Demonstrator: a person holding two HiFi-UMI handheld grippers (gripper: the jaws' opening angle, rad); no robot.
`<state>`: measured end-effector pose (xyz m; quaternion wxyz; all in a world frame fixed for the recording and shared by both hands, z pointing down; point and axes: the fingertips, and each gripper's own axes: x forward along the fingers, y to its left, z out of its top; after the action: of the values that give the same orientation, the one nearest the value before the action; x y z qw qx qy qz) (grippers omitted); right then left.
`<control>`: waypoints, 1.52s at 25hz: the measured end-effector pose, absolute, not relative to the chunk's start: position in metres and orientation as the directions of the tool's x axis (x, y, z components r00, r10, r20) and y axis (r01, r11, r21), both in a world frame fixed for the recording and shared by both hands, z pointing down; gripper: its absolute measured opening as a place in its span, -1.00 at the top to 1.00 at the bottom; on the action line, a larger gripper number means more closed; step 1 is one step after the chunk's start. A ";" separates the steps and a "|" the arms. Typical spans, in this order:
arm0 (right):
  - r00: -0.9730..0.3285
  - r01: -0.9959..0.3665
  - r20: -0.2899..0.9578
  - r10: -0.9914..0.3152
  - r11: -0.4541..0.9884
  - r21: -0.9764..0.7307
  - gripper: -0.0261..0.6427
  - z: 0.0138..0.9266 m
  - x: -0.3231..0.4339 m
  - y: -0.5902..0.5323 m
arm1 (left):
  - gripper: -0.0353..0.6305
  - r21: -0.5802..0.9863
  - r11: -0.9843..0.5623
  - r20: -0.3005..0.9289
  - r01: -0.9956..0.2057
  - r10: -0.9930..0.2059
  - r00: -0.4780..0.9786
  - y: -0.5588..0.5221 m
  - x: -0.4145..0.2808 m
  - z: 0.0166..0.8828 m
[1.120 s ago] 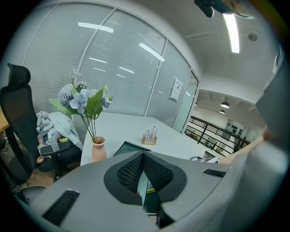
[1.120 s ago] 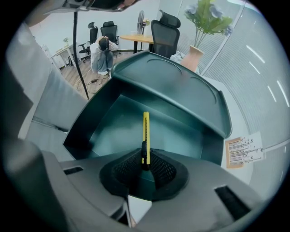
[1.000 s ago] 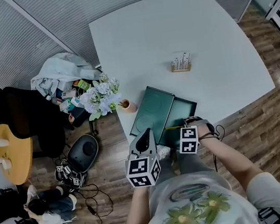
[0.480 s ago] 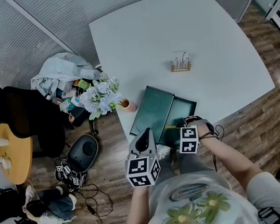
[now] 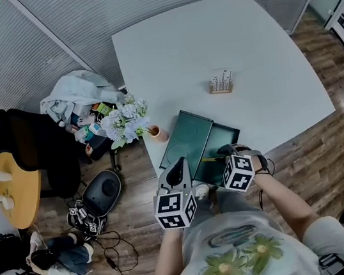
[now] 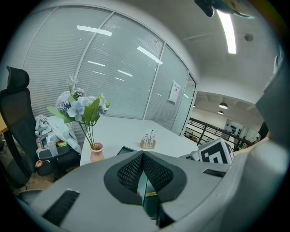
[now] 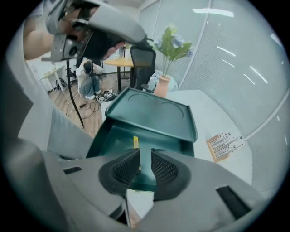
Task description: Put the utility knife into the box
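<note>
Right claw (image 7: 144, 154) hangs over the open green box (image 7: 163, 138), jaws a narrow gap apart with nothing between the pads. Only the box floor shows through the gap. The utility knife (image 7: 135, 141), yellow, lies flat on the box floor. Its near end runs just behind the tip of the left-hand pad in the right gripper view; can't tell if they touch. The box lid (image 7: 149, 111) is flipped back and lies open on the far side of the box.

Left claw (image 6: 143, 156) has its pad tips together and grips nothing. It sits low at the counter edge, beside the box, on the person's left in the head view.

The box sits at the near edge of the white counter (image 5: 208, 37), just in front of the person. A pink vase (image 6: 96, 152) with pale flowers (image 6: 81, 106) stands at the counter's left edge, near the lid. A small wooden rack (image 5: 221, 82) stands farther in on the counter, apart from the box.
</note>
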<state>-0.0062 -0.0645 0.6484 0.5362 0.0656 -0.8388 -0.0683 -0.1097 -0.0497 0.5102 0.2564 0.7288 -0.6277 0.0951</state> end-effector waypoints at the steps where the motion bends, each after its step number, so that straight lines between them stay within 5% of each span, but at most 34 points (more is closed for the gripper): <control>1: -0.443 -0.065 0.877 -0.188 0.982 0.178 0.67 0.638 -0.008 -0.066 | 0.90 0.253 -0.083 0.456 -0.964 -0.869 0.194 -0.051 -0.110 0.508; 11: -0.625 -0.229 0.732 -0.270 0.960 0.159 0.68 0.555 -0.015 -0.075 | 0.90 0.240 -0.113 0.408 -0.964 -0.890 0.206 -0.059 -0.106 0.482; 16: -0.725 -0.331 0.617 -0.306 0.940 0.078 0.90 0.522 -0.019 -0.074 | 0.90 0.235 -0.128 0.381 -0.964 -0.900 0.212 -0.063 -0.099 0.470; 21: -0.777 -0.410 0.508 -0.372 0.911 0.041 0.90 0.497 -0.017 -0.074 | 0.90 0.230 -0.146 0.359 -0.962 -0.906 0.223 -0.064 -0.093 0.460; 38: -0.817 -0.517 0.351 -0.459 0.851 -0.090 0.91 0.462 0.001 -0.078 | 0.90 0.212 -0.233 0.344 -0.949 -0.891 0.295 -0.071 -0.067 0.451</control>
<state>0.0008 -0.0780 0.4621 0.1602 0.2570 -0.9487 0.0909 -0.0670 -0.0711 0.4507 0.1922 0.7815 -0.5887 0.0751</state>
